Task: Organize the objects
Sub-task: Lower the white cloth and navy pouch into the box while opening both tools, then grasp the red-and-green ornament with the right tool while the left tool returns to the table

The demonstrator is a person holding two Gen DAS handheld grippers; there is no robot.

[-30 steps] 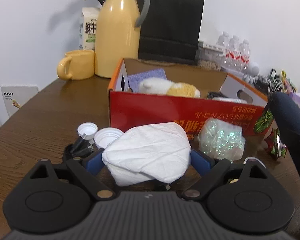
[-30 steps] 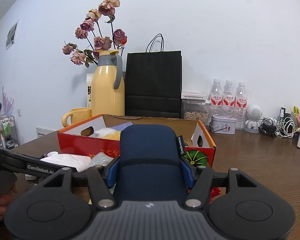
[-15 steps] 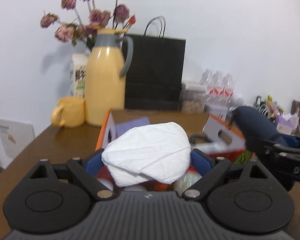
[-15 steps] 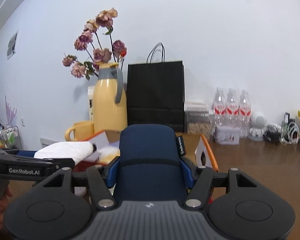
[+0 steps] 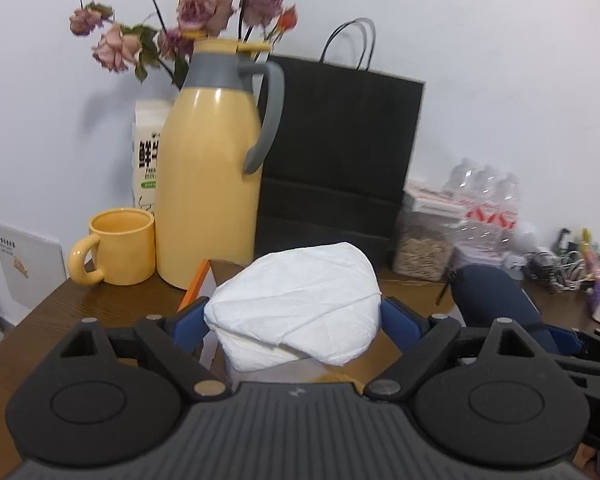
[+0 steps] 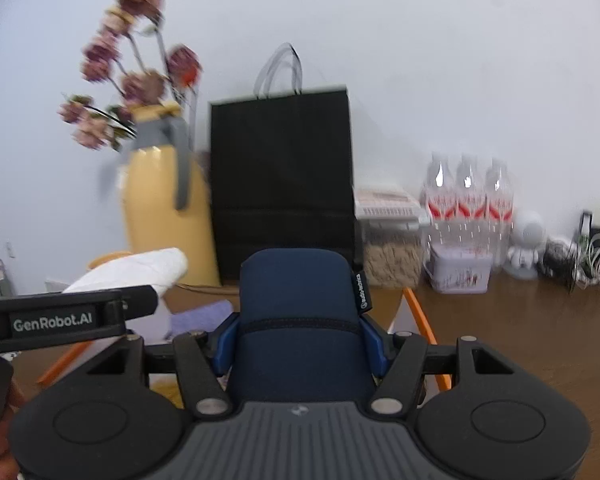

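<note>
My left gripper (image 5: 294, 316) is shut on a white crumpled paper bundle (image 5: 296, 304), with the blue pads pressed against both of its sides. My right gripper (image 6: 300, 340) is shut on a dark blue fabric pouch (image 6: 296, 300) that stands upright between the pads. Both are held above the open red and orange cardboard box (image 6: 420, 320), whose orange rim (image 5: 194, 292) shows just under the bundle. In the left wrist view the pouch (image 5: 492, 296) hangs to the right. In the right wrist view the bundle (image 6: 140, 268) and one of the left gripper's fingers (image 6: 100, 308) are at the left.
A yellow thermos jug (image 5: 208, 184), a yellow mug (image 5: 120, 252), a milk carton and dried flowers stand behind the box. A black paper bag (image 5: 340, 160) stands against the wall. To the right are a grain jar, water bottles (image 6: 468, 200), a tin (image 6: 460, 272) and cables.
Both grippers have risen and gone forward over the box with their loads. The caps and shiny bag in front of the box have dropped out of view.
</note>
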